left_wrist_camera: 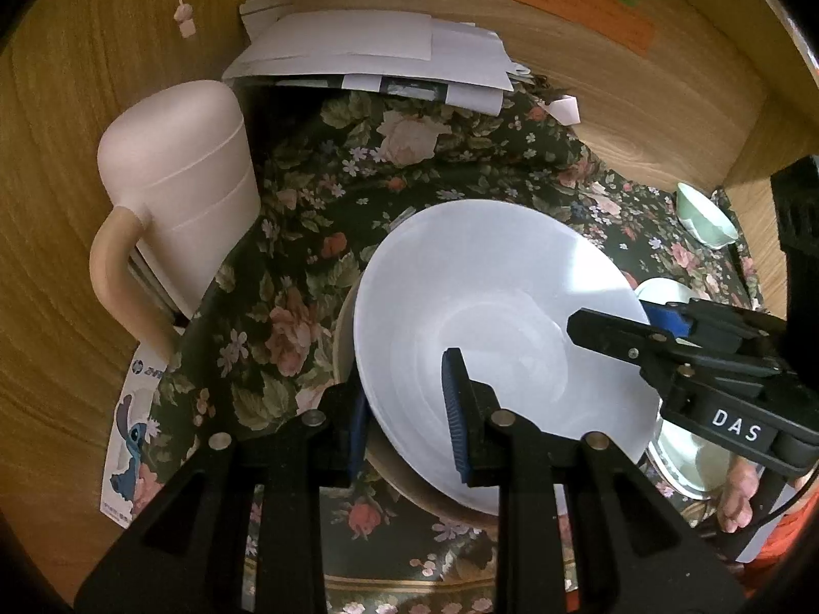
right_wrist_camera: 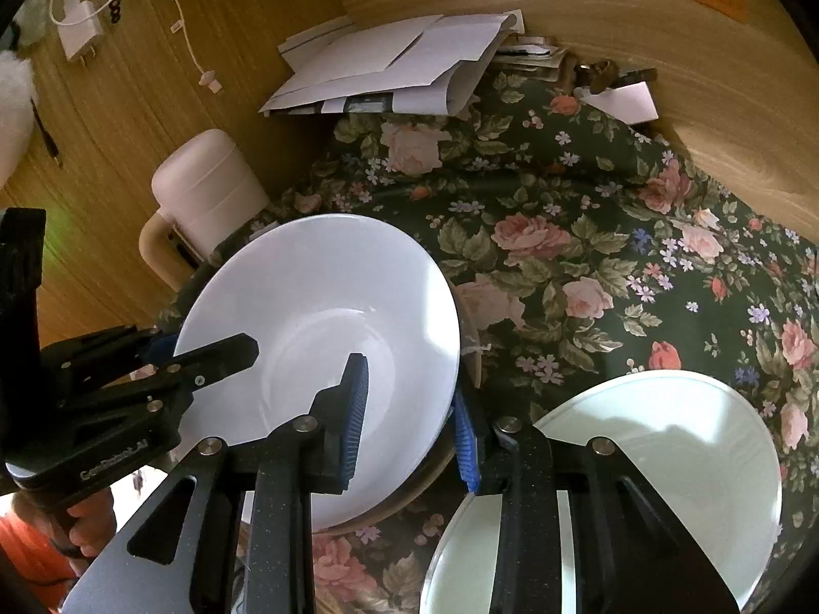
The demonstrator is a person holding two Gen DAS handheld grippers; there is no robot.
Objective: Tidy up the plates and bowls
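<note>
A white bowl (left_wrist_camera: 491, 307) (right_wrist_camera: 317, 307) is held between both grippers, over a beige dish (left_wrist_camera: 409, 491) (right_wrist_camera: 425, 486) on the floral cloth. My left gripper (left_wrist_camera: 407, 419) (right_wrist_camera: 205, 345) is shut on the bowl's near-left rim, one blue pad inside and one outside. My right gripper (right_wrist_camera: 409, 424) (left_wrist_camera: 629, 317) pinches the opposite rim the same way. In the left wrist view the bowl tilts, its far edge raised. Whether it touches the beige dish I cannot tell.
A pale green dish (right_wrist_camera: 665, 460) (left_wrist_camera: 686, 455) lies right of the bowl. A small green bowl (left_wrist_camera: 706, 215) and a white dish (left_wrist_camera: 660, 291) sit farther right. A pink jug (left_wrist_camera: 189, 194) (right_wrist_camera: 210, 189) stands left, papers (left_wrist_camera: 368, 51) behind. Wooden walls (left_wrist_camera: 61, 153) enclose the floral cloth (right_wrist_camera: 563, 256).
</note>
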